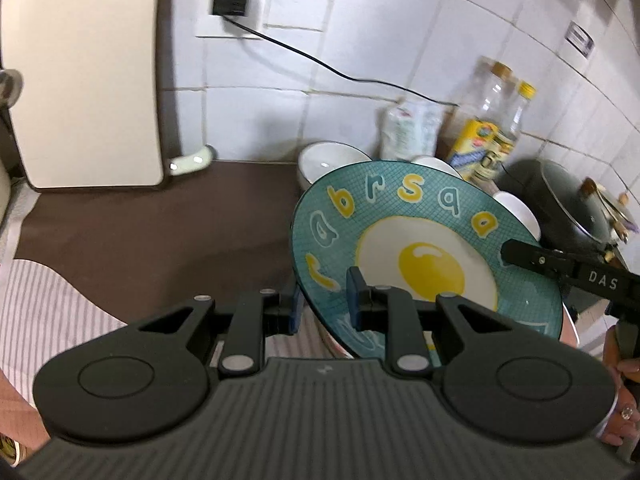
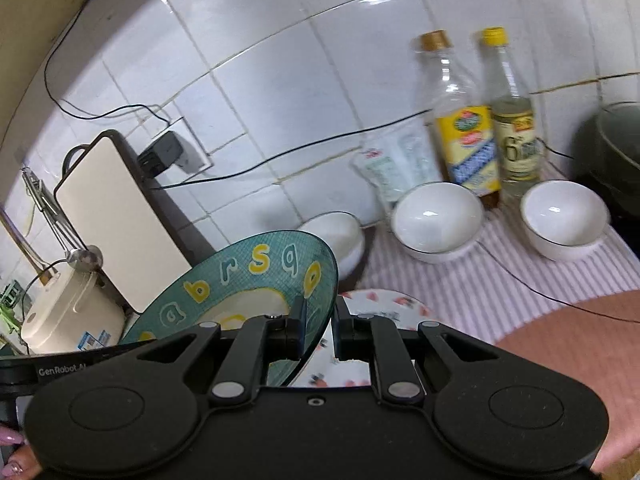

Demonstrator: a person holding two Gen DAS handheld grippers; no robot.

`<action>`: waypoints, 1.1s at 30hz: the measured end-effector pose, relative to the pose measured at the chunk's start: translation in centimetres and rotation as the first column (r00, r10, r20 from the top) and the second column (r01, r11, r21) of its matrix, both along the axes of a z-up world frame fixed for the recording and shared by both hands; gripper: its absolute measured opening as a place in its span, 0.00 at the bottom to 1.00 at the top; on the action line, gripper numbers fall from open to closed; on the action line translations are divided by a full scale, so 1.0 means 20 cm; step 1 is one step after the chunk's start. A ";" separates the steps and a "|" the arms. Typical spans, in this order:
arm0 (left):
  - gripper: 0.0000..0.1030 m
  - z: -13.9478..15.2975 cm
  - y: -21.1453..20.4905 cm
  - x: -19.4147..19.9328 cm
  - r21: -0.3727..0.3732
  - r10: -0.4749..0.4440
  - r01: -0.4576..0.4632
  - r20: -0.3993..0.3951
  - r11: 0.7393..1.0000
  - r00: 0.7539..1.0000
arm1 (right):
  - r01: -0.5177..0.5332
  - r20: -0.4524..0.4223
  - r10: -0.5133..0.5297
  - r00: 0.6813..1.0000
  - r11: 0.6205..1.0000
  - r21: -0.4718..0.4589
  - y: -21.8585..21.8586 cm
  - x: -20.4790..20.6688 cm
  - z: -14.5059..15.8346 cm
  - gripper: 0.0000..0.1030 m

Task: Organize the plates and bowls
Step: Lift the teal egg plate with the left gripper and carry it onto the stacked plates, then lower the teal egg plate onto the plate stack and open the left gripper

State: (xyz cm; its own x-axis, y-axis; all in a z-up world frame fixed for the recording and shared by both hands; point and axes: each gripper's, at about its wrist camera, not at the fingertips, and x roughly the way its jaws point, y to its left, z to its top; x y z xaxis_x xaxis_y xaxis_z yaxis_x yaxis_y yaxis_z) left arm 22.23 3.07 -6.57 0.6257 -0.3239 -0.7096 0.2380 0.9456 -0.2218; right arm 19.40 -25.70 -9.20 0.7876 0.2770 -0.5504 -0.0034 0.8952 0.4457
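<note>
A teal plate [image 1: 432, 240] printed with a fried egg and yellow letters hangs tilted above the counter. My left gripper [image 1: 326, 302] is shut on its near left rim, blue pads on both faces. My right gripper [image 1: 509, 254] pinches the opposite rim. In the right wrist view the right gripper [image 2: 319, 320] clamps the edge of the teal plate [image 2: 240, 280]. Below it lies a white plate with red motifs [image 2: 384, 306]. Three white bowls [image 2: 438, 216] [image 2: 564, 216] [image 2: 340, 236] stand behind on a striped cloth [image 2: 500, 280].
Two bottles [image 2: 464, 132] and a plastic bag [image 2: 392, 172] stand against the tiled wall. A dark lidded pot [image 1: 568, 200] is at the right. A cream appliance [image 1: 80, 72] fills the left, and a black cable [image 1: 320, 64] runs from a wall plug. Brown countertop [image 1: 180, 224] lies between.
</note>
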 end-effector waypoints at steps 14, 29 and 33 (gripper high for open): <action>0.20 -0.15 -0.26 0.02 0.048 -0.071 0.076 -0.087 0.996 0.994 | 0.064 -0.087 -0.061 0.994 0.998 0.026 -0.22 -0.17 -0.23 0.17; 0.20 -0.37 -0.27 0.17 0.069 -0.074 0.089 -0.190 0.994 0.979 | 0.032 -0.206 -0.032 0.978 0.999 -0.005 -0.21 -0.03 -0.44 0.17; 0.20 -0.41 -0.26 0.20 0.068 -0.061 0.076 -0.209 0.995 0.976 | 0.013 -0.218 -0.023 0.976 0.999 -0.048 -0.18 0.00 -0.46 0.17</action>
State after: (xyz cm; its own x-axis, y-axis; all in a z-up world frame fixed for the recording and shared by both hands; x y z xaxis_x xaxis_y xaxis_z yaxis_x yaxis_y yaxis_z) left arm 26.15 -2.04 -14.81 0.4414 -0.3018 -0.8450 0.2592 0.9445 -0.2019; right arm 19.33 -29.21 -18.34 0.6518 0.2346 -0.7212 0.1054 0.9137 0.3925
